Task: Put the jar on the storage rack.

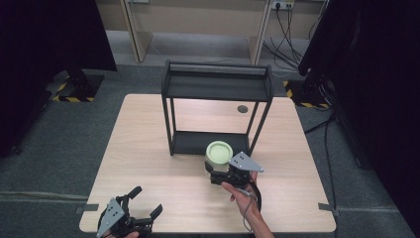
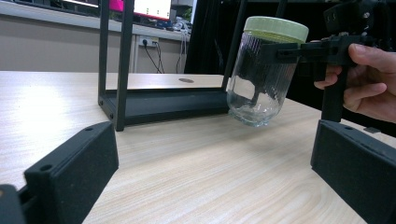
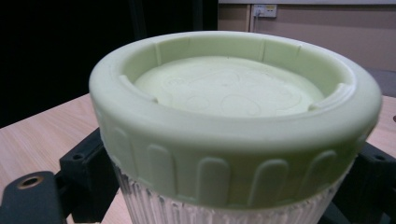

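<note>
Your right tool [image 1: 225, 174] is clamped on the ribbed glass jar [image 2: 259, 79] with the pale green lid [image 1: 219, 150], holding it tilted and clear of the bench [image 1: 148, 148], just below centre in the high view, in front of the black two-tier shelf [image 1: 216, 87]. Your left tool [image 1: 136, 206], lower left, has its jaws apart over bare light wood. Grey carpet [image 1: 59, 148], wall sockets [image 1: 282, 5] and cables [image 1: 292, 39] surround the bench.

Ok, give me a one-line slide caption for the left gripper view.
Right gripper holds a green-lidded glass jar tilted above the table, beside the black shelf.
</note>
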{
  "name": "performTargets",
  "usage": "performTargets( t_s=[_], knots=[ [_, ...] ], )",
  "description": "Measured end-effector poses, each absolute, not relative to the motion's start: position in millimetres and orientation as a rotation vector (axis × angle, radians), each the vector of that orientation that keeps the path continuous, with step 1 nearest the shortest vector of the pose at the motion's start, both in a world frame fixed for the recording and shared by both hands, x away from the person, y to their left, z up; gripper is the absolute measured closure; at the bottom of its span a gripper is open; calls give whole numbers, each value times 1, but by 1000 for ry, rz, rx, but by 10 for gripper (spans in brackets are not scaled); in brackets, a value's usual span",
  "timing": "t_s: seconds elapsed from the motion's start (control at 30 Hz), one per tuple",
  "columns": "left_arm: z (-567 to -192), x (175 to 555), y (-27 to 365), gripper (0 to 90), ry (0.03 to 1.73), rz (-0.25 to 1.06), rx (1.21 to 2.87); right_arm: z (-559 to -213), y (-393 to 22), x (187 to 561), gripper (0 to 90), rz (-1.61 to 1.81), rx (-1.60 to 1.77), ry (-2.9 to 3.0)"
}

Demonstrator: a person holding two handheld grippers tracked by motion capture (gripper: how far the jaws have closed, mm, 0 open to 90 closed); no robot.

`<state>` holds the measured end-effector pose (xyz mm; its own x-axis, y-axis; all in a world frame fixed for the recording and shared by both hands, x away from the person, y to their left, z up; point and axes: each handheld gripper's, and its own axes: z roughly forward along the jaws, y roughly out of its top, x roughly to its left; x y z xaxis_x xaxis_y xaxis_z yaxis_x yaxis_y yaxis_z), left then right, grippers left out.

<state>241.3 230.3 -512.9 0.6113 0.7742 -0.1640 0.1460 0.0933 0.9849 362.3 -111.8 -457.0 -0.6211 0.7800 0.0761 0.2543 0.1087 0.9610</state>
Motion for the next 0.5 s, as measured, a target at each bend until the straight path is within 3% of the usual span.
performTargets(
  t_s=[0.5],
  knots=[
    [-513,241,231,1,836,555,1427,-454,-106,380,117,1497,1011,1935]
  ],
)
